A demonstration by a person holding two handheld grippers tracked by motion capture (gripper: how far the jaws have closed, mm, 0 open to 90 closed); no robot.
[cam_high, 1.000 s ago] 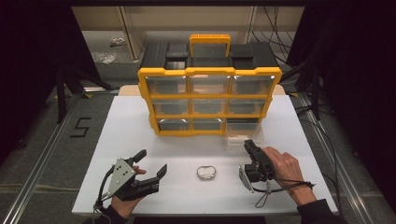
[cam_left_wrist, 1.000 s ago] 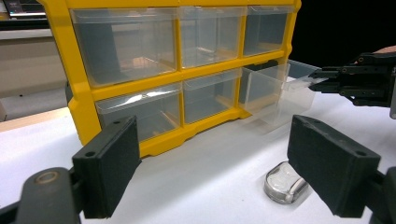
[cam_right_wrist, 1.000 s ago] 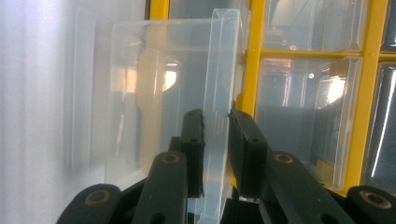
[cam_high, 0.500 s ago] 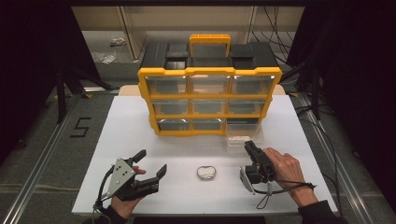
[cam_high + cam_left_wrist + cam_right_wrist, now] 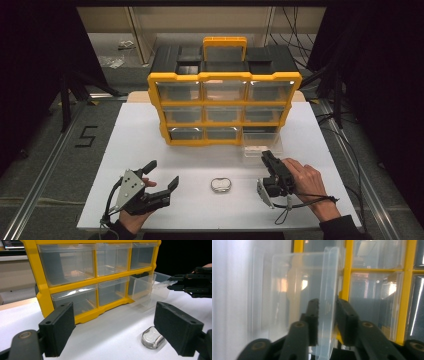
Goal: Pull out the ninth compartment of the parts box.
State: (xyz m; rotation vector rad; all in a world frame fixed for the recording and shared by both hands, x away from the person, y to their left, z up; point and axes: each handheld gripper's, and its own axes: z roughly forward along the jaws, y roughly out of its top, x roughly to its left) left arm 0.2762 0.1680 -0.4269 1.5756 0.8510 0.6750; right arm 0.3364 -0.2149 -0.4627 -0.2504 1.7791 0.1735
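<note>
High view: the right tool (image 5: 264,156) lies at about four o'clock on the white surface (image 5: 150,135), its jaws at the front lip of the clear plastic drawer (image 5: 261,144) pulled out from the bottom-right slot of the yellow-framed drawer cabinet (image 5: 224,107). The left tool (image 5: 164,174) rests at seven o'clock, spread wide and empty; the small silvery oval case (image 5: 220,185) lies between the tools.

Left gripper view: the left tool's jaws stand far apart, the case near the right-hand jaw and untouched.

Right gripper view: the drawer's front wall stands between the right tool's jaws, which have just been opening; a slight gap shows at one pad.

Against the earlier frames, both hands and the case sit unchanged.
</note>
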